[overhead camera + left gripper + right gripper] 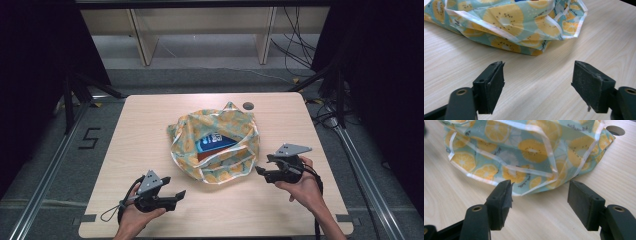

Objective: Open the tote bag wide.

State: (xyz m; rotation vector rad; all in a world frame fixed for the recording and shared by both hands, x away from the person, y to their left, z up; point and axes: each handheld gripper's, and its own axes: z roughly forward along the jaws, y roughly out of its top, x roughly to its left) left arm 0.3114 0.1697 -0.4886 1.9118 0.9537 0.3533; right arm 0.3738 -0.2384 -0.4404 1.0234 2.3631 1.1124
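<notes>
A soft bag (220,150) printed with orange and kiwi slices lies open at the middle of the wooden table (145,130); a blue packet (216,142) shows inside its mouth. My left gripper (179,196) hovers near the table's front left, pointing right toward the bag, jaws open and empty. In the left gripper view the bag (506,22) lies a short way beyond the open left gripper (537,82). My right gripper (261,169) sits just right of the bag, pointing left at it. In the right gripper view the open right gripper (540,200) stands just short of the bag's (524,150) hem, nothing pinched.
A round cable hole (248,106) sits in the tabletop behind the bag, also seen as the hole (615,130) in the right gripper view. Wooden shelving legs (145,45) and loose cables (295,45) lie on the floor beyond the table. Dark frame rails flank both sides.
</notes>
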